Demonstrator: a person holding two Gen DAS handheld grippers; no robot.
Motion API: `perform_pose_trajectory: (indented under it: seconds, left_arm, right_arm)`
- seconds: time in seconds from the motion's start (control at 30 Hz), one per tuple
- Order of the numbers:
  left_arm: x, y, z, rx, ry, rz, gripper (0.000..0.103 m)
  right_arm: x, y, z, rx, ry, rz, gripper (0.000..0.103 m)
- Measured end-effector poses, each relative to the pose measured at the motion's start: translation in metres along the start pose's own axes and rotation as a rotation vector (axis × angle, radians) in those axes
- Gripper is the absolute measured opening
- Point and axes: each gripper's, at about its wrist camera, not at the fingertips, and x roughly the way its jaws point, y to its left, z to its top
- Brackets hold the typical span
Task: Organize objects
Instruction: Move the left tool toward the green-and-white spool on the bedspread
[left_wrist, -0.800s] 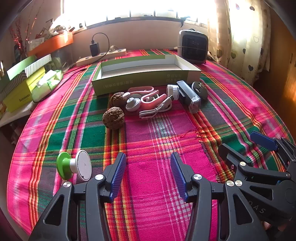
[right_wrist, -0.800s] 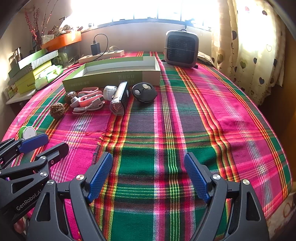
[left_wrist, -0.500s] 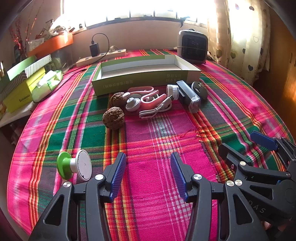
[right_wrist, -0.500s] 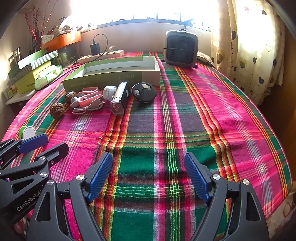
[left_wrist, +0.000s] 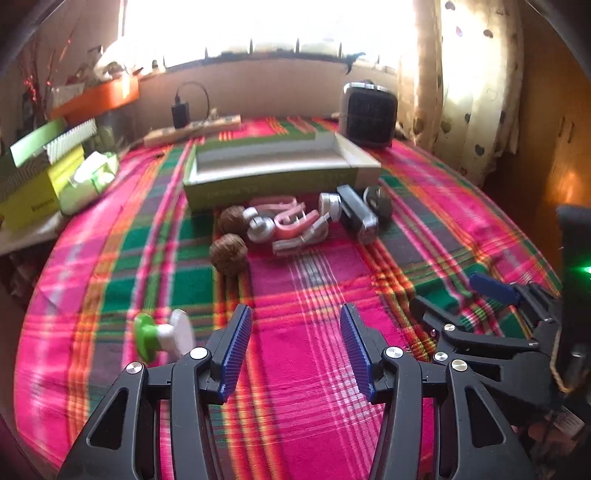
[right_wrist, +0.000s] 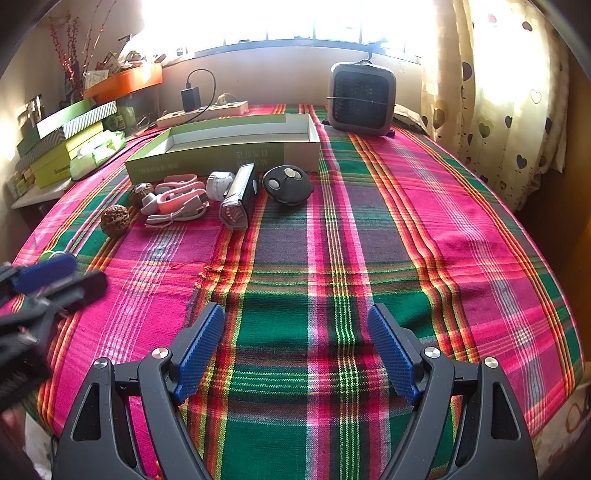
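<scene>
left gripper: jaws apart and holding nothing, low over the plaid tablecloth. its view is now smeared with motion blur, where 0.5 s ago it was sharp, so this hand has just started to move; the jaw gap looks the same as before.
right gripper: jaws wide apart, nothing between them, hovering over bare cloth; its view is sharp and unchanged from 0.5 s ago, so this hand is waiting.
green box: open, nothing visible inside, at the far side of the table, just behind the row of clutter.
clutter row: two walnuts, pink clips, a small white cylinder, a black-and-silver bar-shaped gadget and a round black remote lie close together in front of the box; none has shifted.
green-and-white knob: lies alone, well apart from the row, just beside the left gripper's left finger.
heater: stands behind the box's right end, not involved.
meaning for the task: nothing is sorted yet; judging by the fresh motion, the left hand is opening the job, and the knob is its nearest pick, though the target cannot be told yet.
risk: the knob looks round, so it may roll if nudged.
</scene>
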Motion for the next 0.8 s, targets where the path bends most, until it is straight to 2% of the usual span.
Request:
perform_pose_trajectory:
  seconds: [0.07, 0.2, 0.43, 0.6, 0.8]
  left_arm:
    - [-0.013, 0.007, 0.004, 0.002, -0.041, 0.008, 0.048]
    - [-0.025, 0.026, 0.008, -0.023, -0.070, 0.003, 0.048]
    - [-0.025, 0.051, -0.003, -0.061, -0.054, 0.050, 0.048]
    - [-0.021, 0.060, -0.014, -0.065, -0.032, 0.041, 0.049]
    - [-0.013, 0.073, -0.019, -0.103, -0.012, 0.068, 0.049]
  right_arm:
    - [0.000, -0.001, 0.000, -0.001, -0.001, 0.000, 0.080]
    - [0.000, 0.000, 0.000, 0.001, 0.000, 0.000, 0.080]
    - [0.000, 0.001, 0.000, 0.003, -0.008, -0.002, 0.080]
    - [0.000, 0.003, 0.001, 0.001, 0.002, 0.000, 0.080]
    - [0.000, 0.008, 0.002, -0.011, 0.000, 0.033, 0.080]
